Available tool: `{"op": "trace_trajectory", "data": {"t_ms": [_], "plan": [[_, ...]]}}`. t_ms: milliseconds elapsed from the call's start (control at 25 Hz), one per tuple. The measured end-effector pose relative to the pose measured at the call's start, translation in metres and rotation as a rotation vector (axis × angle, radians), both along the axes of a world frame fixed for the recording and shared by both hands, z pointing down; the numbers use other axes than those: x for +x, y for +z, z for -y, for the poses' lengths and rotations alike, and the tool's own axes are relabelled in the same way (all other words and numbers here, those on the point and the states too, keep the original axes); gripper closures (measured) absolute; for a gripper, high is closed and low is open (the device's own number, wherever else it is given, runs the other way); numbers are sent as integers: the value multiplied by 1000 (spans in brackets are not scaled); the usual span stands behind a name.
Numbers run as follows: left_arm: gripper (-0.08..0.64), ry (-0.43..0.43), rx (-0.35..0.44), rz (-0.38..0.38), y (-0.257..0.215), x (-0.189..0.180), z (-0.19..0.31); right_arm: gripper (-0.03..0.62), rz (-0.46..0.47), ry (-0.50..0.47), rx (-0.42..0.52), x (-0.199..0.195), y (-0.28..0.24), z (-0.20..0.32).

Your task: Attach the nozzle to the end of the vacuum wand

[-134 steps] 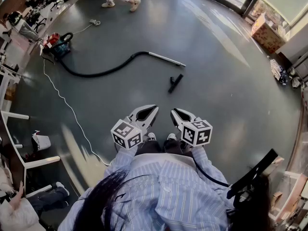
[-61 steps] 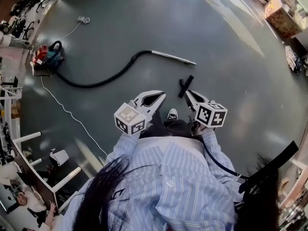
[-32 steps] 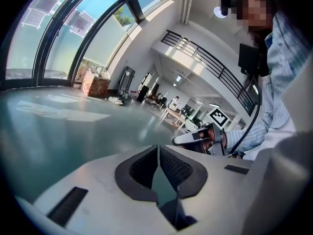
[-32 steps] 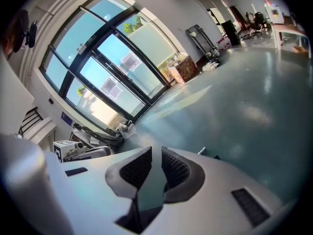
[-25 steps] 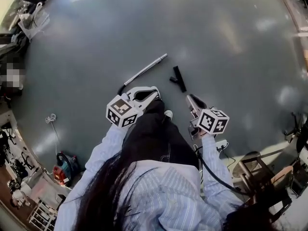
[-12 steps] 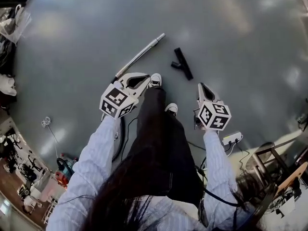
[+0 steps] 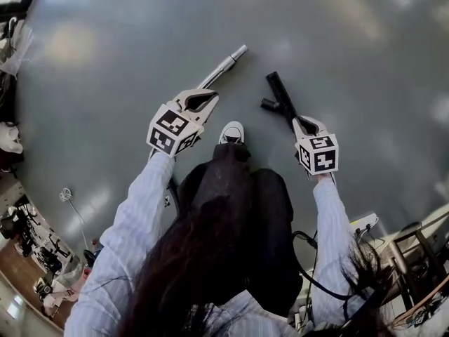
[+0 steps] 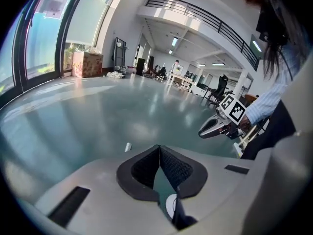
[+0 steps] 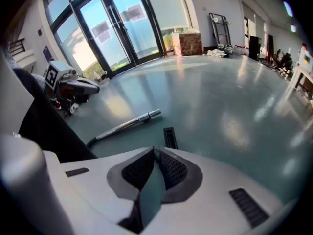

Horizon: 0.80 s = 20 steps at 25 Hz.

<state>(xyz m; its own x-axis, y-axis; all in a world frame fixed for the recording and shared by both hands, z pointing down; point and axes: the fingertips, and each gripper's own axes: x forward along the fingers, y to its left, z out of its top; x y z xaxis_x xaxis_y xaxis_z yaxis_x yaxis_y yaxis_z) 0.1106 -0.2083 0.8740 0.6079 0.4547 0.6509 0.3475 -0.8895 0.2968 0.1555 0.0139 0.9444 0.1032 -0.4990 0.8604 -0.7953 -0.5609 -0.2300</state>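
The silver vacuum wand [image 7: 223, 66] lies on the grey floor, its open end [image 7: 240, 49] pointing up-right. To its right lies the black nozzle [image 7: 279, 97], apart from the wand. My left gripper [image 7: 209, 95] hovers over the wand's lower stretch, jaws shut and empty. The jaws of my right gripper [image 7: 297, 121] are also shut and empty, just below the nozzle's near end. In the right gripper view the wand [image 9: 127, 124] and nozzle [image 9: 169, 137] lie just beyond the closed tips [image 9: 154, 150]. The left gripper view shows only the wand's tip [image 8: 127, 147] past its shut jaws [image 8: 159, 147].
The person's white shoe [image 7: 232, 132] and black-trousered legs stand between the two grippers. A white power strip [image 7: 360, 222] and cables lie at the lower right. Glass doors [image 9: 112, 28] and a cardboard box [image 9: 188, 43] are far off across the floor.
Both grippers have dropped toward the floor as the person bent down. The left one now sits over the wand and the right one by the nozzle.
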Motion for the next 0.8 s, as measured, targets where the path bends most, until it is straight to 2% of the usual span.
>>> {"op": "trace_trajectory", "data": {"t_ms": [160, 280, 320, 400, 440, 520, 680, 800], "plan": [[555, 49, 83, -10, 56, 10, 6, 575, -47, -60, -25, 16, 55, -1], [555, 39, 118, -10, 104, 21, 13, 575, 7, -65, 40, 28, 88, 1], [554, 22, 112, -3, 122, 25, 16, 559, 37, -71, 55, 31, 101, 2], [552, -3, 103, 6, 154, 32, 19, 466, 77, -98, 72, 33, 126, 0], [546, -6, 106, 8, 168, 35, 21, 446, 80, -117, 76, 33, 135, -2], [441, -1, 116, 18, 189, 38, 24, 406, 68, -166, 70, 29, 148, -4], [361, 8, 142, 42, 217, 36, 29, 347, 55, -259, 40, 5, 164, -9], [337, 16, 184, 68, 231, 32, 33, 344, 22, -295, -3, -8, 177, -17]]}}
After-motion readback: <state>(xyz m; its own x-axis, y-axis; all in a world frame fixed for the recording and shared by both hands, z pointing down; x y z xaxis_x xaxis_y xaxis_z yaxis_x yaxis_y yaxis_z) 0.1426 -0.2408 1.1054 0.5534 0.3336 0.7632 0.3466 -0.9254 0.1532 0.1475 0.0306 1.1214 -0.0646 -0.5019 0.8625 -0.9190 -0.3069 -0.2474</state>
